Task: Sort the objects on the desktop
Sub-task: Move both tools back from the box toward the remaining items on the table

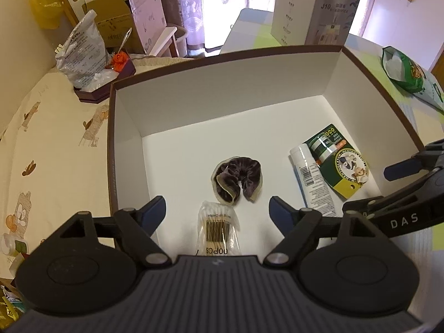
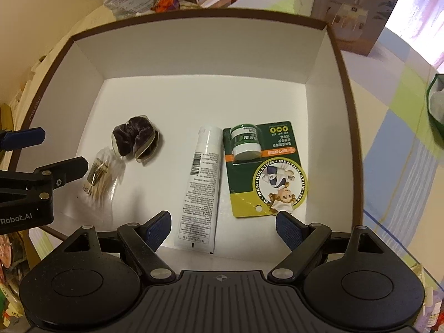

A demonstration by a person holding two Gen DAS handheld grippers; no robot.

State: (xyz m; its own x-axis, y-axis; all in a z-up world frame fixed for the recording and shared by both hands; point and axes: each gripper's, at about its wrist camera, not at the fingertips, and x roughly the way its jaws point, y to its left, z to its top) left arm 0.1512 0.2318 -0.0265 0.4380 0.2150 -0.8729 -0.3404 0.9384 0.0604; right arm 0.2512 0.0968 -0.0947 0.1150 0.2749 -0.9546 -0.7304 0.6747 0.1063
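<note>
Inside the white-walled cardboard box (image 2: 194,52), a velvety scrunchie (image 2: 136,138) at ten o'clock, crinkly cotton-swab bag (image 2: 101,174), smooth tube (image 2: 201,183) and carded jar (image 2: 247,143) lie beneath both released tools (image 1: 217,211) (image 2: 222,226).

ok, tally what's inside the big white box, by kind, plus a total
Hair scrunchie: 1
Cotton swab pack: 1
White tube: 1
Carded balm jar: 1
Total: 4, all lying on the floor of the box. Both claws, left and right, are open and hold nothing.
</note>
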